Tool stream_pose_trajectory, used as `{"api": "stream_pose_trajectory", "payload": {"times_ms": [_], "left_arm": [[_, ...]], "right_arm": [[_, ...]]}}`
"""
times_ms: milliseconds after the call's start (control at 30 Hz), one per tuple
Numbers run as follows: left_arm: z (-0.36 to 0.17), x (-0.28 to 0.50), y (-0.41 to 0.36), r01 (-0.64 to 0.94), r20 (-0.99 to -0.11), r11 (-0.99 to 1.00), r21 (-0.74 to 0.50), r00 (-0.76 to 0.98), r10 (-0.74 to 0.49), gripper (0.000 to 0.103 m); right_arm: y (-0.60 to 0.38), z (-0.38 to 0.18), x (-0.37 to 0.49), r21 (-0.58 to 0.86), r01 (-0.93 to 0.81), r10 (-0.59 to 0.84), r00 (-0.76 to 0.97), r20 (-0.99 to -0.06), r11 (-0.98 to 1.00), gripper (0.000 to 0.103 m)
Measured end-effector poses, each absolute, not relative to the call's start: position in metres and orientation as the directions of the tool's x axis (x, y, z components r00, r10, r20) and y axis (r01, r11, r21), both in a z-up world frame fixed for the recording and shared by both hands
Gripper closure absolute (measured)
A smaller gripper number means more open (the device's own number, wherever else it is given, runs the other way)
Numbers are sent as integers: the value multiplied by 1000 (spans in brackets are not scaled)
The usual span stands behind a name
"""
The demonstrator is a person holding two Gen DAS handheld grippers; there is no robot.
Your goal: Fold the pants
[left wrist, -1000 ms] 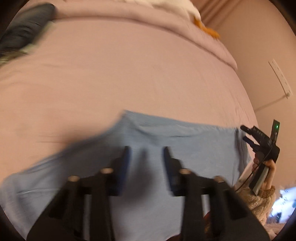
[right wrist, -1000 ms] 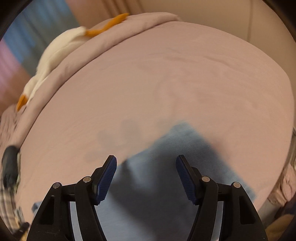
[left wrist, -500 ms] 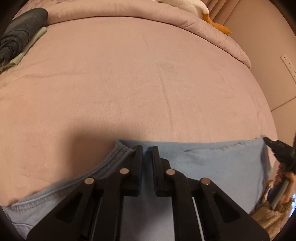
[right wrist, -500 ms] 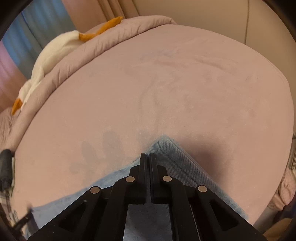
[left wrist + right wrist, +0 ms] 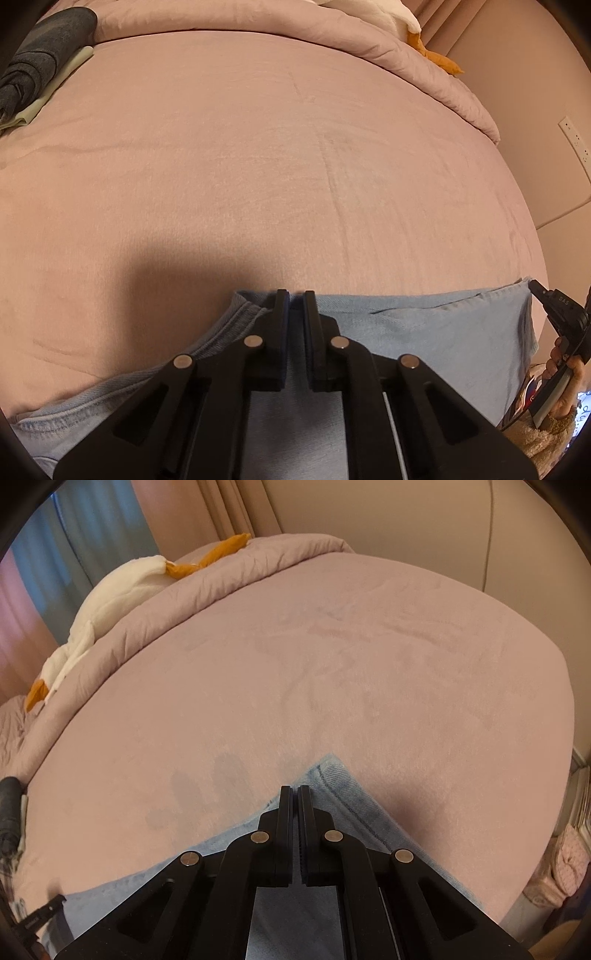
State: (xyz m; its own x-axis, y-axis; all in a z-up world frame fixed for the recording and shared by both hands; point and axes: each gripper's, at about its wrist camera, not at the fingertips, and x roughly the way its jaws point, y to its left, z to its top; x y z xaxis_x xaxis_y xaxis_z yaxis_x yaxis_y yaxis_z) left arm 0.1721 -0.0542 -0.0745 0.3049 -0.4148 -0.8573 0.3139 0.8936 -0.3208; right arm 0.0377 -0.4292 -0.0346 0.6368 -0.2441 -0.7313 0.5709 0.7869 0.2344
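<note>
Pinching the far edge of the light blue denim pants (image 5: 424,332), your left hand-held gripper (image 5: 294,295) has its two black fingers drawn almost together, with a fold of the cloth caught between the pads; its jaws have just been closing onto that edge. The pants lie flat across the near part of the bed, on the dusty pink bedsheet (image 5: 258,166), and the stitched hem curves away toward the lower left of the left wrist view. Your right hand-held gripper (image 5: 294,790) is pressed together on the pants (image 5: 343,797) too, just beside their pointed far corner, and the fingers sit on the denim with no gap that you can see between them. In the left wrist view the right hand-held gripper (image 5: 546,306) shows at the right edge of the pants, held by your hand (image 5: 561,362) in a fuzzy beige sleeve (image 5: 543,439). Well apart from the pants, a rolled dark grey garment (image 5: 40,55) rests at the far left of the bed on a pale folded cloth. A pink quilt (image 5: 207,590) is bunched along the far side of the bed, and a white plush toy with orange parts (image 5: 110,594) lies on it.
</note>
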Motion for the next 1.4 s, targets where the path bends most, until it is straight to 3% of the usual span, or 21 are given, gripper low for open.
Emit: {"api": "stream_pose_trajectory", "payload": {"times_ms": [167, 267, 367, 500, 567, 633, 700, 867, 900, 933, 1000, 1033, 1233, 1400], "left_arm": [[-75, 173, -57, 313, -860, 896, -313, 306, -408, 95], [-76, 173, -57, 310, -860, 897, -316, 306, -409, 95], [-77, 173, -57, 306, -859, 897, -319, 307, -410, 95], [-78, 172, -53, 296, -855, 895, -334, 305, -420, 95], [-79, 172, -51, 290, -852, 893, -344, 304, -427, 95], [-79, 172, -50, 292, -850, 891, -349, 301, -432, 95], [-79, 172, -50, 294, -849, 889, -352, 299, -435, 95], [-80, 171, -48, 298, -844, 886, -356, 305, -441, 95], [-80, 170, -47, 298, -844, 886, -355, 306, -441, 95], [-80, 170, -47, 298, -844, 886, -355, 305, -441, 95], [-80, 170, -46, 295, -844, 885, -360, 302, -443, 95], [-80, 171, -46, 294, -843, 884, -363, 300, -446, 95], [-80, 171, -44, 287, -841, 881, -377, 292, -455, 95], [-79, 170, -43, 284, -840, 881, -378, 294, -455, 95]], "right_arm": [[-434, -27, 28, 149, 656, -393, 601, -696, 740, 102], [-455, -40, 23, 288, 626, -253, 631, -733, 724, 102], [-454, -44, 21, 237, 630, -274, 603, -749, 740, 102], [-456, -40, 22, 319, 588, -189, 643, -742, 743, 100], [-454, -36, 26, 322, 577, -182, 649, -739, 750, 88], [-453, -35, 31, 307, 578, -190, 642, -743, 756, 47], [-451, -36, 36, 311, 572, -184, 647, -740, 759, 40], [-450, -51, 48, 300, 573, -168, 623, -764, 762, 41], [-446, -50, 51, 260, 579, -196, 607, -770, 773, 50], [-444, -50, 53, 217, 591, -228, 585, -778, 777, 68], [-441, -49, 56, 130, 620, -298, 537, -789, 774, 85], [-441, -47, 55, 131, 616, -299, 544, -784, 777, 89], [-446, -33, 38, 203, 621, -288, 596, -749, 757, 92], [-453, -61, 53, 187, 637, -271, 550, -790, 748, 92]]}}
